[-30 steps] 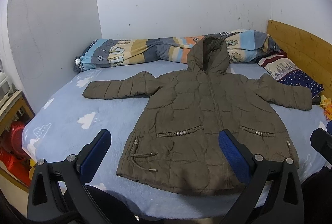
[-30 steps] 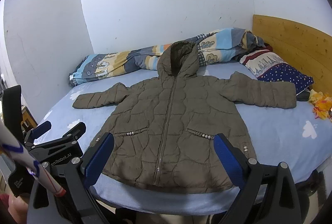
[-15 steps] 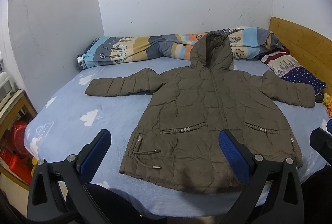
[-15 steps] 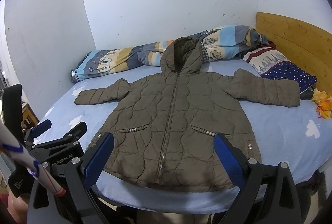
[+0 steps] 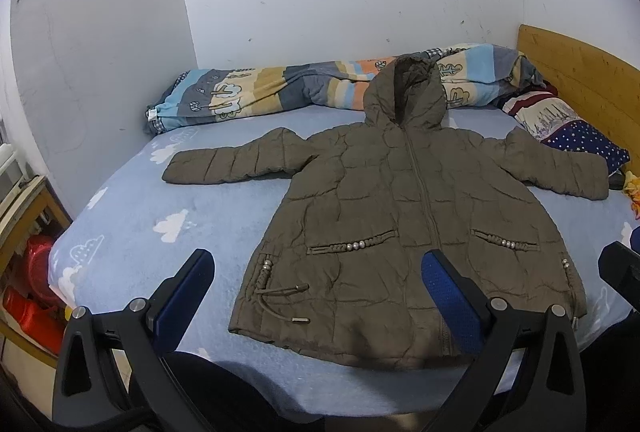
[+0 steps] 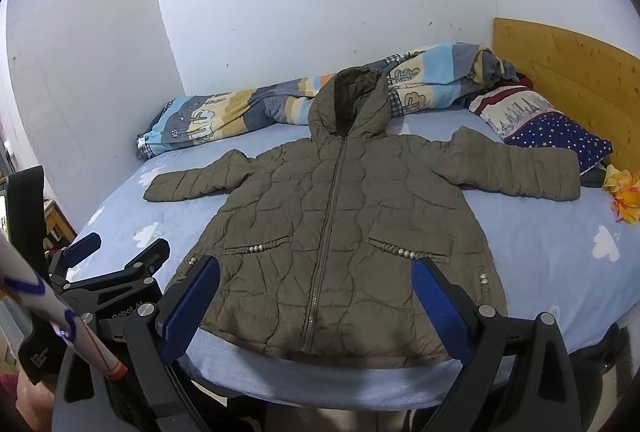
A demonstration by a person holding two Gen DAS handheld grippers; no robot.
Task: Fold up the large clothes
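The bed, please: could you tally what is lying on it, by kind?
Jackets: 1, olive hooded jacket
Rolled quilts: 1, striped quilt
Pillows: 1, starry pillow
Orange-yellow items: 1, orange item at the right edge, kind unclear
Total: 4

right gripper (image 5: 618,272) — cropped, pillow (image 6: 552,134) — partly hidden

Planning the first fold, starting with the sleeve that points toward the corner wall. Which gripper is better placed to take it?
Left, probably. The left gripper sits on that sleeve's side of the jacket; the right gripper faces the zipper, nearer the other sleeve. Both jaws are open and empty.
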